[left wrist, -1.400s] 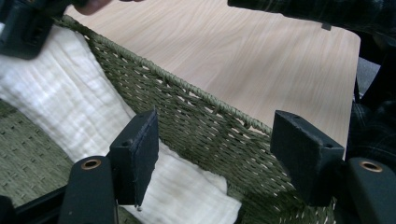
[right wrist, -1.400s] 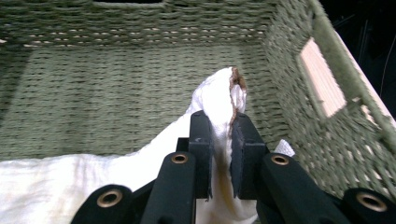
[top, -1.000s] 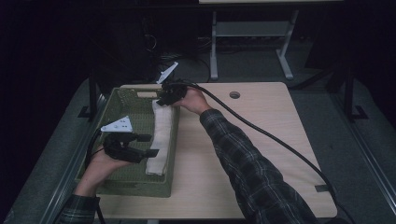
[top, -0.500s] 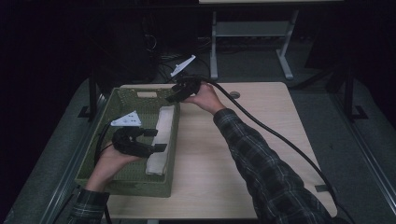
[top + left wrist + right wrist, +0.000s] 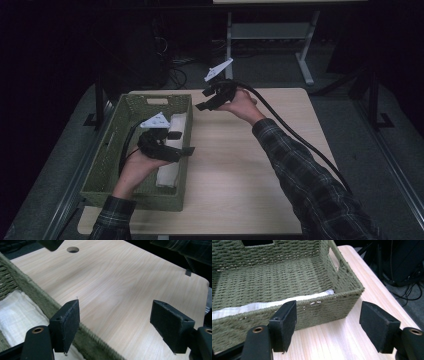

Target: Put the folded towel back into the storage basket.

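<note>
- High view: the green woven basket (image 5: 107, 165) sits on the left part of the wooden table (image 5: 235, 170), and everything below is placed against it.
- A folded white cloth (image 5: 172, 150) lies inside the basket, stretched along its right wall and touching that wall.
- Your left gripper (image 5: 181, 142) hangs over the basket's right wall, above the middle of the cloth, jaws pointing out toward the bare tabletop.
- In the left gripper view, your left gripper (image 5: 115, 325) has its jaws spread wide with nothing between them; they have just been opening. The basket's rim and the cloth (image 5: 22, 315) sit below the left-hand jaw.
- Your right gripper (image 5: 205, 99) is raised just beyond the basket's far right corner, clear of the wall and well apart from the cloth.
- In the right gripper view, your right gripper (image 5: 328, 325) looks at the basket (image 5: 287, 282) from outside; its jaws stand wide, hold nothing, and have just been opening.
- There the cloth (image 5: 257, 306) shows as a white strip just behind the near wall.
</note>
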The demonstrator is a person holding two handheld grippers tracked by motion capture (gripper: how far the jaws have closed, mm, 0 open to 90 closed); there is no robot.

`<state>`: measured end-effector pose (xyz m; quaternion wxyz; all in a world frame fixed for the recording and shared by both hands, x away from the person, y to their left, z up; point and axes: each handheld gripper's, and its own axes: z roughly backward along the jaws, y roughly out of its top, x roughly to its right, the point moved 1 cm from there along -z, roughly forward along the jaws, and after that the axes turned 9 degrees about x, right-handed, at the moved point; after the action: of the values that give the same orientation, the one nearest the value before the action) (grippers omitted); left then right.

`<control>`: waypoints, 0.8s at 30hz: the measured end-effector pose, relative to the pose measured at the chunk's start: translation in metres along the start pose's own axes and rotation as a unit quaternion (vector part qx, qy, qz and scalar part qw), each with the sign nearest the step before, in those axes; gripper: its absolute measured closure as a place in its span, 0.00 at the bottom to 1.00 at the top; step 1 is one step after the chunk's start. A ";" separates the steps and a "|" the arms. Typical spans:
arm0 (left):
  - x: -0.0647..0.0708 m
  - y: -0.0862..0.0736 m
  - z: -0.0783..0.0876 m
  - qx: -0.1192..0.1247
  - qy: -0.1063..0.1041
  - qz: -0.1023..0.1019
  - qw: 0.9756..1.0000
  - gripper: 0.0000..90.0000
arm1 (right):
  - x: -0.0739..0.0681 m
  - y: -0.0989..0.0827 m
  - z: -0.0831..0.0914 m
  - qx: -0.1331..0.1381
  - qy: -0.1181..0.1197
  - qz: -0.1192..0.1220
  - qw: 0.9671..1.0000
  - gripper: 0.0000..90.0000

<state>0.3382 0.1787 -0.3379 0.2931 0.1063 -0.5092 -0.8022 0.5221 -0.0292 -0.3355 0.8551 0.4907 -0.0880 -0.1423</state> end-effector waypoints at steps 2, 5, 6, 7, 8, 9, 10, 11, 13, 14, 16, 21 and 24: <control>0.002 0.002 -0.004 0.001 0.002 -0.002 1.000 0.25 | 0.000 -0.002 0.006 0.004 -0.001 -0.005 1.000 0.32; 0.006 0.006 -0.011 0.001 0.004 -0.003 1.000 0.25 | 0.001 -0.006 0.017 0.003 -0.003 -0.001 1.000 0.31; 0.008 0.008 -0.014 0.003 0.005 -0.002 1.000 0.25 | 0.001 -0.007 0.020 0.002 -0.003 -0.004 1.000 0.30; 0.009 0.009 -0.017 0.003 0.006 -0.003 1.000 0.25 | 0.001 -0.009 0.024 0.002 -0.005 -0.001 1.000 0.29; 0.011 0.010 -0.020 0.001 0.008 -0.003 1.000 0.25 | 0.001 -0.010 0.027 0.001 -0.005 0.000 1.000 0.29; 0.012 0.012 -0.023 0.000 0.009 -0.005 1.000 0.25 | 0.000 -0.011 0.031 0.001 -0.006 -0.001 1.000 0.28; 0.014 0.013 -0.026 0.000 0.010 -0.004 1.000 0.25 | 0.000 -0.013 0.034 0.005 -0.007 0.001 1.000 0.28; 0.016 0.014 -0.030 -0.002 0.011 -0.005 1.000 0.25 | -0.001 -0.015 0.039 0.009 -0.010 0.000 1.000 0.28; 0.020 0.017 -0.036 -0.001 0.013 -0.007 1.000 0.25 | -0.001 -0.020 0.047 0.014 -0.014 -0.005 1.000 0.27; 0.022 0.018 -0.039 0.000 0.014 -0.008 1.000 0.25 | -0.001 -0.022 0.051 0.012 -0.017 -0.005 1.000 0.27; 0.027 0.020 -0.045 0.001 0.018 -0.011 1.000 0.25 | 0.000 -0.028 0.059 0.015 -0.024 -0.005 1.000 0.27; 0.038 0.024 -0.062 -0.004 0.017 -0.022 1.000 0.25 | 0.000 -0.044 0.081 0.017 -0.039 -0.008 0.999 0.25; 0.043 0.024 -0.071 -0.009 0.018 -0.025 0.999 0.25 | 0.000 -0.054 0.093 0.016 -0.052 -0.018 0.998 0.24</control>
<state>0.3453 0.0933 -0.3437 0.2827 0.1310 -0.4938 -0.8118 0.4865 -0.1304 -0.3350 0.8387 0.4979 -0.1258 -0.1811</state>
